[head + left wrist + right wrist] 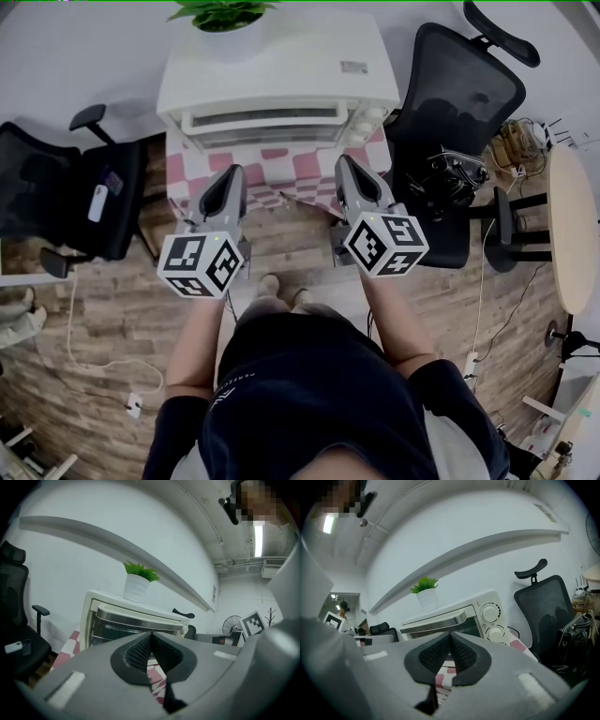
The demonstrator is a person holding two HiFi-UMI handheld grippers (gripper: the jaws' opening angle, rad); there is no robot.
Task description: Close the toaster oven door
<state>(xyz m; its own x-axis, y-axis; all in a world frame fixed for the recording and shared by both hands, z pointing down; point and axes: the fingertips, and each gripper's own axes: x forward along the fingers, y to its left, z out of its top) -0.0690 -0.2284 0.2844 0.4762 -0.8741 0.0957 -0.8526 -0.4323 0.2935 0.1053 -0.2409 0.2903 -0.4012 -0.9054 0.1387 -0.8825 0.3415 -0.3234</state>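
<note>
Two tools point at the toaster oven (281, 89) from just short of it. The left gripper (232, 174) and the right gripper (346, 162) each have their jaws pressed together on nothing. The oven stands on a checked cloth (281, 173) with a potted plant (223, 17) on top.

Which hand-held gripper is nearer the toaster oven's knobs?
Right. The right hand-held gripper is in front of the knobs; the left hand-held gripper faces the opposite end of the toaster oven.
</note>
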